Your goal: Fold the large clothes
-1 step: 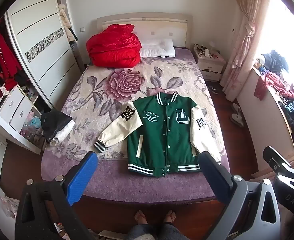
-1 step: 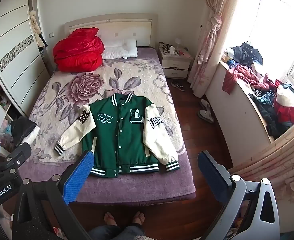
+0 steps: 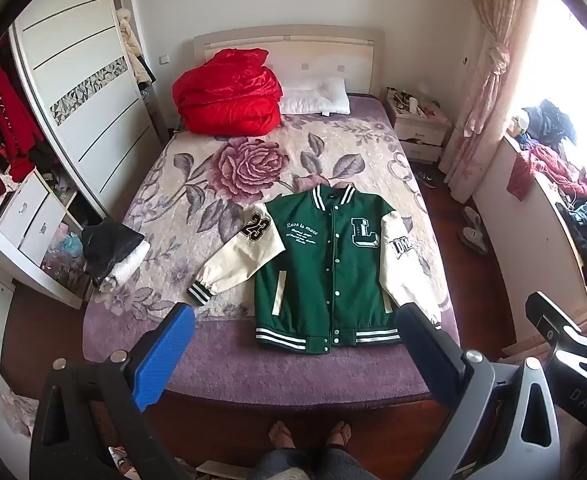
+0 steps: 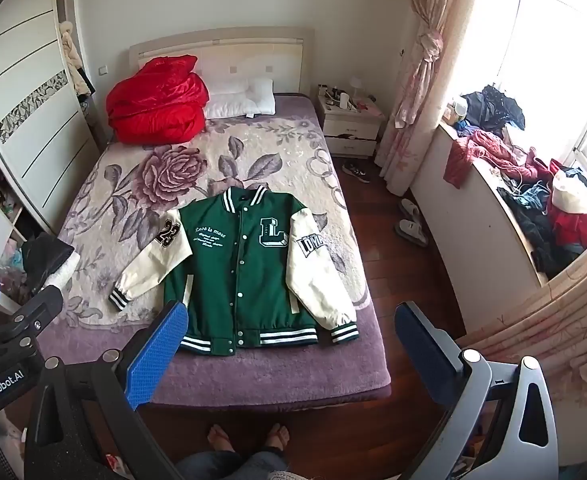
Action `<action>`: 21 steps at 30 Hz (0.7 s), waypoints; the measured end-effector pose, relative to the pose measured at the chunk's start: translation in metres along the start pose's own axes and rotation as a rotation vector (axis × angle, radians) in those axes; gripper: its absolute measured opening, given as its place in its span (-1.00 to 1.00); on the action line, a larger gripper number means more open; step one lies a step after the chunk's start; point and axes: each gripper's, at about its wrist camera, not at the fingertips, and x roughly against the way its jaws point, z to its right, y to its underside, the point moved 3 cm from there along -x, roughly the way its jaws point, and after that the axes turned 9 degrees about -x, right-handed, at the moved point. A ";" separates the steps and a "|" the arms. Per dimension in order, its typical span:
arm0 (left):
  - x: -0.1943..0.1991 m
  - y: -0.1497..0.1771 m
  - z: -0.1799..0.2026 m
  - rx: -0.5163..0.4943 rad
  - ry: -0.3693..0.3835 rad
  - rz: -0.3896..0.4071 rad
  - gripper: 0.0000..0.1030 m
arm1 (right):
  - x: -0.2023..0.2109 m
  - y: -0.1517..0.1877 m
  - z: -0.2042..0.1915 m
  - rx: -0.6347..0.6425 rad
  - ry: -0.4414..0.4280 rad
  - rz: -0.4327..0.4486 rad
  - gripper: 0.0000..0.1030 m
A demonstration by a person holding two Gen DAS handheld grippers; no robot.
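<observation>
A green varsity jacket (image 3: 325,268) with cream sleeves lies flat and face up on the bed (image 3: 253,352), buttoned, collar toward the headboard. Its left sleeve is spread outward and its right sleeve lies along the body. It also shows in the right wrist view (image 4: 245,268). My left gripper (image 3: 297,344) is open and empty, held high above the bed's foot edge. My right gripper (image 4: 289,340) is open and empty, at the same height, over the jacket's hem and the bed's right corner.
A red duvet (image 3: 229,96) and white pillow (image 3: 317,96) sit by the headboard. A dark garment pile (image 3: 113,248) lies at the bed's left edge. A wardrobe (image 3: 73,120) stands left, a nightstand (image 3: 417,128) and cluttered sill (image 4: 533,200) right. The person's bare feet (image 3: 313,436) stand at the bed's foot.
</observation>
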 end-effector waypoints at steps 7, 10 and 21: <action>0.000 0.000 -0.001 -0.003 0.000 0.000 1.00 | 0.003 0.000 -0.001 -0.008 -0.008 0.008 1.00; 0.000 0.000 0.000 -0.005 -0.004 0.002 1.00 | 0.003 0.001 -0.005 -0.001 -0.001 0.008 1.00; 0.006 -0.007 0.007 -0.006 0.001 0.006 1.00 | 0.006 -0.006 -0.006 0.003 0.000 0.012 1.00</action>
